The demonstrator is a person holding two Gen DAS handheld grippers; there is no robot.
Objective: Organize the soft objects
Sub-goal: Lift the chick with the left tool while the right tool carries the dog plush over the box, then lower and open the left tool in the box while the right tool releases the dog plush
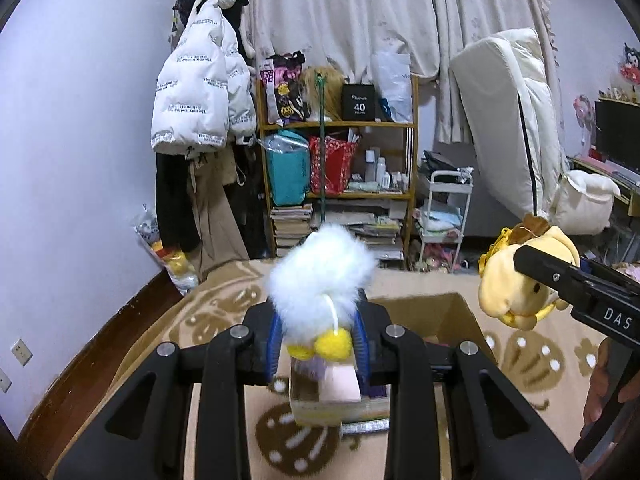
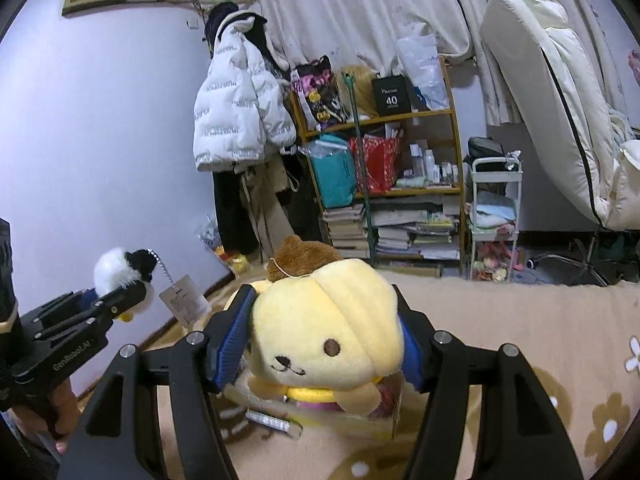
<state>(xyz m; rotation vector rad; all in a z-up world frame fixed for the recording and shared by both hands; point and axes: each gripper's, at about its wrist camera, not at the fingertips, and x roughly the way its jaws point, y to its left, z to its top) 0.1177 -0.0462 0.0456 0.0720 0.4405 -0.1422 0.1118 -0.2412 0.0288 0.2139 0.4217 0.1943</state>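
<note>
Above the flower-patterned beige blanket [image 1: 520, 360] and open cardboard box [image 1: 460, 312]: left gripper [image 1: 318, 344] clamped on fluffy white plush penguin keychain [image 1: 320, 284]; right gripper [image 2: 324, 354] squeezing yellow plush dog [image 2: 328, 332]. Light, squashy, probably best pinched mid-body.

Even indoor lighting, cool cast; strong fisheye distortion in both views.

Dark vignette corners are seen at every frame edge, and the wall [image 1: 80, 128] and curtain [image 1: 340, 12] are bowed by the lens. No hard shadows or glare are recorded; the wall is rendered bluish-violet. The shelf [image 2: 384, 152] is held in fair focus. The white plush [image 1: 320, 280] is slightly overexposed, its fur detail lost. The tag [image 1: 320, 396] below it and the packaging under the yellow plush [image 2: 328, 344] are blurred.
</note>
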